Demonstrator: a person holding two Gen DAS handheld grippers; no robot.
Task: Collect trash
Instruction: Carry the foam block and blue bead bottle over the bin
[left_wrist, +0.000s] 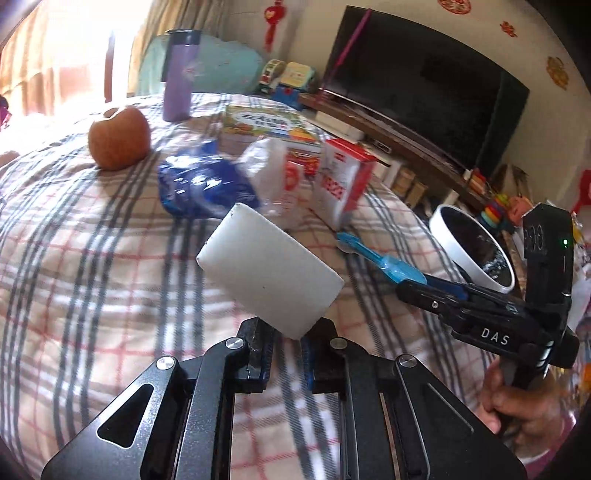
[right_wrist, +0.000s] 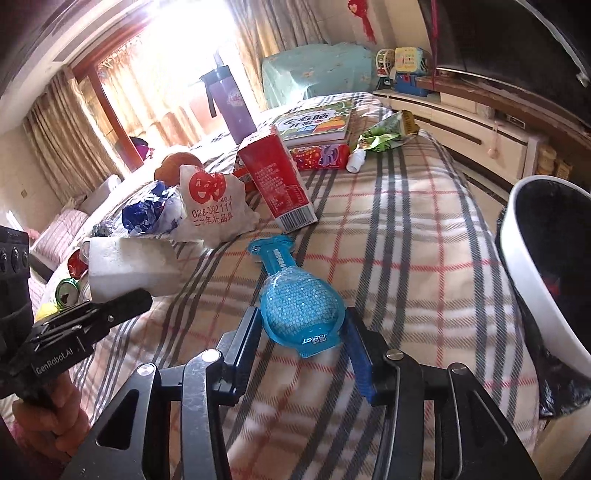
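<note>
The left gripper (left_wrist: 286, 347) pinches a white foam block (left_wrist: 271, 269) by one corner, so it could pivot loose. The right gripper (right_wrist: 301, 343) clamps a blue pouch (right_wrist: 299, 306); the bin (right_wrist: 543, 280) at three o'clock is a tilted target.

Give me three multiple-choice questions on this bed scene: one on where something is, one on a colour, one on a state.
1. Where is the bin?
A. right of the bed
B. on the pillow
C. under the TV

2. What colour is the packet in the right gripper?
A. red
B. blue
C. yellow

3. What is the left gripper doing?
A. hanging open
B. holding the apple
C. gripping a white block

Answers: 1 A, the bin stands past the bed's right edge. 2 B, the packet is clear blue. 3 C, the fingers clamp the block's end.
</note>
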